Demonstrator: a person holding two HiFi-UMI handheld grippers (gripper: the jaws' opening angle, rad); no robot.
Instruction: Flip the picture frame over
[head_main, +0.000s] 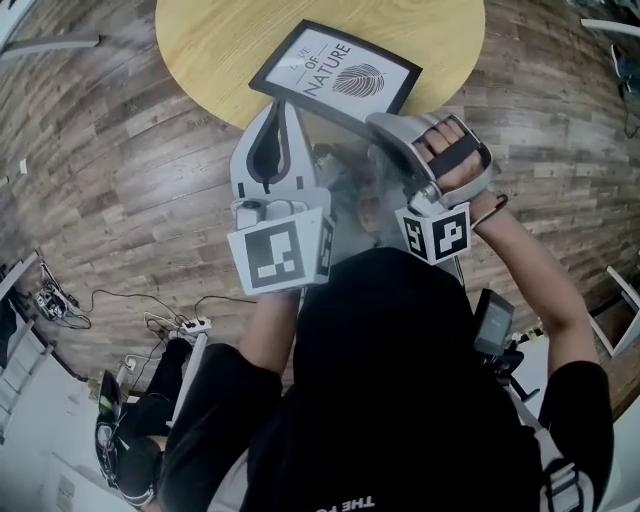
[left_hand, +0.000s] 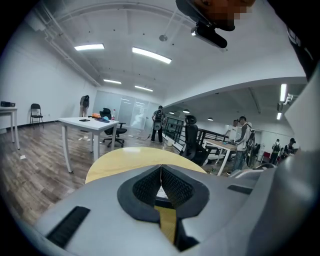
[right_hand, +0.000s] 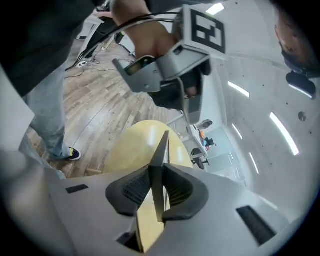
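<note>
Occupying the twelve o'clock sector of the head view, the round pale-yellow wooden table (head_main: 200, 40) carries the item under inspection. The thin, black-rimmed rectangular picture frame (head_main: 335, 72) sits at the table's six o'clock edge, print side up, so the flip is judged not yet done.

The grey plastic left gripper (head_main: 283, 108) points at the frame's seven o'clock corner and stands just beside its near edge; contact cannot be confirmed. In its own view the jaws are closed together with nothing gripped between them.

The grey plastic right gripper (head_main: 388, 125) meets the near edge toward the frame's five o'clock corner. In its own view the frame appears edge-on, running out toward twelve o'clock above the table, and the black ribbed pads (right_hand: 177, 187) are clamped on its rim from both sides.

Assessment of handling:
- The frame is judged stiff and light, so it should turn as one piece without bending.
- Its front is probably glazed and should be treated as fragile. It should be set down gently, not dropped.
- The smooth, narrow rim gives the pads little purchase, so the frame may pivot or slip in a single pinch near a corner.
- The recommended hold is on the rim only, nearer mid-edge, with the free gripper steadying the eleven o'clock side.
</note>
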